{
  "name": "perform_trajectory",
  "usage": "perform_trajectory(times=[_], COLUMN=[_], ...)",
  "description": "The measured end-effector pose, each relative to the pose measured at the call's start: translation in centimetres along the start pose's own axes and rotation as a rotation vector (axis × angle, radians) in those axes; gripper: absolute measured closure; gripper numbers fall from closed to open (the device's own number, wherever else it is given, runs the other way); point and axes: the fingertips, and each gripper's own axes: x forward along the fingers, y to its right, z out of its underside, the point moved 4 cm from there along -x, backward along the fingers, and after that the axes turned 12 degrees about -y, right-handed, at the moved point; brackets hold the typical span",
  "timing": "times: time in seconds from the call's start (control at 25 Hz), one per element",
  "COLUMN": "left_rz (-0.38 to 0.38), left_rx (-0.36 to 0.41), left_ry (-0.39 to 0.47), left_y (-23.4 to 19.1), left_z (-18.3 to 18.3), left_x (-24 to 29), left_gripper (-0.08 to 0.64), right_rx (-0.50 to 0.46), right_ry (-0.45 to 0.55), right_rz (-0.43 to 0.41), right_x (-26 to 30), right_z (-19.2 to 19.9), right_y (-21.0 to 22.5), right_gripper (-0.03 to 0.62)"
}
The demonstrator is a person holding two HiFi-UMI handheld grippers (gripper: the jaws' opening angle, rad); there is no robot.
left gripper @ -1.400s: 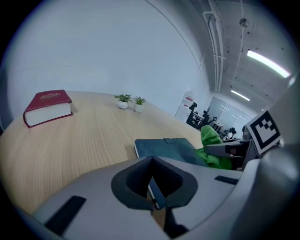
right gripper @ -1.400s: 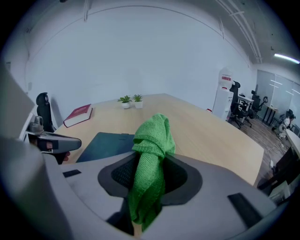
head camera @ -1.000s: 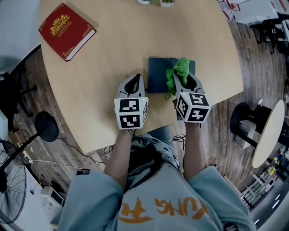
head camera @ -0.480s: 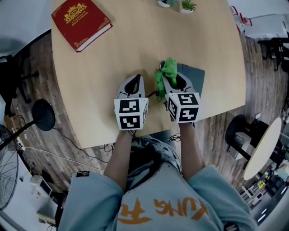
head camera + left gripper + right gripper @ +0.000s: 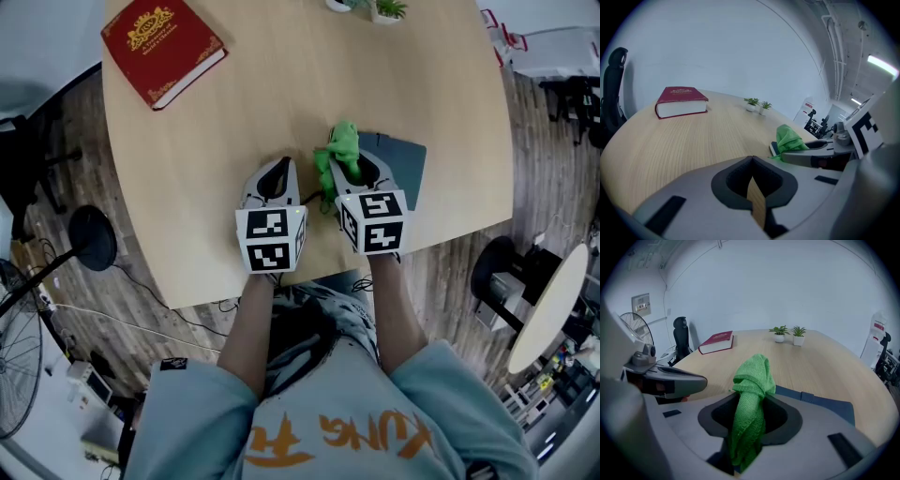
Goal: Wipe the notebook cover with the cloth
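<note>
So the right gripper [image 5: 356, 167] has its 2 jaws clamped on the green cloth [image 5: 752, 394]. The cloth is bunched up into a wad that sticks out past the tips, and a tail of it hangs down through the gap behind them.

The dark blue notebook [image 5: 405, 159] lies flat and closed on the round wooden table [image 5: 234, 112], near the edge where the person stands. Most of its cover shows to the right of the right gripper. The cloth sits at the notebook's left end, right about at its corner. I honestly can't tell if it's pressing on the cover or just hovering over it.

The left gripper [image 5: 275, 176] is parked just beside the right one, on its left. Its jaws are closed tip to tip with nothing in them, and you only see a sliver of tabletop through the opening behind the tips. It's off the notebook, over bare wood.

Other stuff: a red book [image 5: 161, 47] with gold trim lies at the far left of the table, well apart from everything. 2 small potted plants [image 5: 787, 333] stand at the far edge.
</note>
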Motion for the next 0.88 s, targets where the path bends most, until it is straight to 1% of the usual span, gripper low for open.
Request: perform_trajectory(times=[0.28, 0.88], left_rz=[0.009, 0.052], left_rx=[0.024, 0.072], left_ry=[-0.012, -0.033], left_y=[1.3, 4.6], left_z=[-0.1, -0.1], left_x=[0.8, 2.2], left_gripper=[0.544, 0.543], right_rx=[0.003, 0.074], right_ry=[0.001, 0.016], right_rz=[0.007, 0.062], right_x=[-0.4, -1.8], right_z=[0.5, 2.4], right_y=[1.0, 5.1], right_gripper=[0.465, 0.465])
